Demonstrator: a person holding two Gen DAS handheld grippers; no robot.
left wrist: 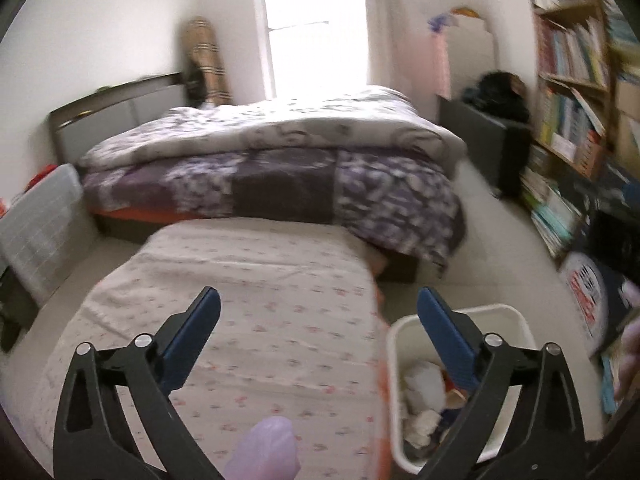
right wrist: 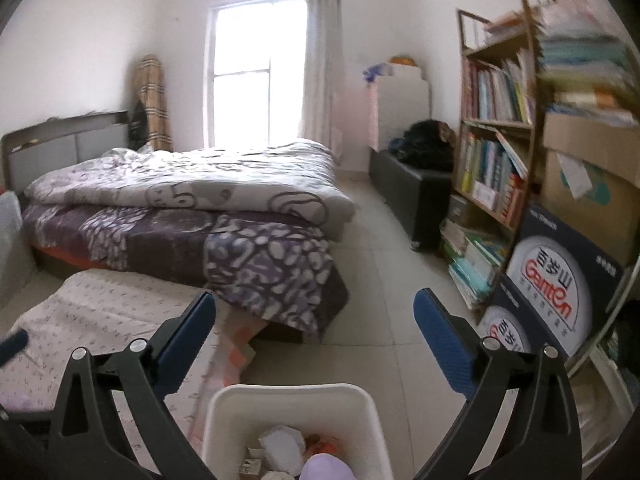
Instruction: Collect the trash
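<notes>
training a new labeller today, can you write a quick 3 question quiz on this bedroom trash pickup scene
1. True or false: the white bin already holds some trash.
2. The left gripper is: A) shut on a tissue, B) open with nothing between its fingers, C) out of view.
3. In the right wrist view, what stands against the wall on the right of the floor, beyond the printed boxes?

Key:
1. True: crumpled paper and other scraps lie inside it.
2. B. The right gripper is open and empty too.
3. A bookshelf packed with books.
</notes>
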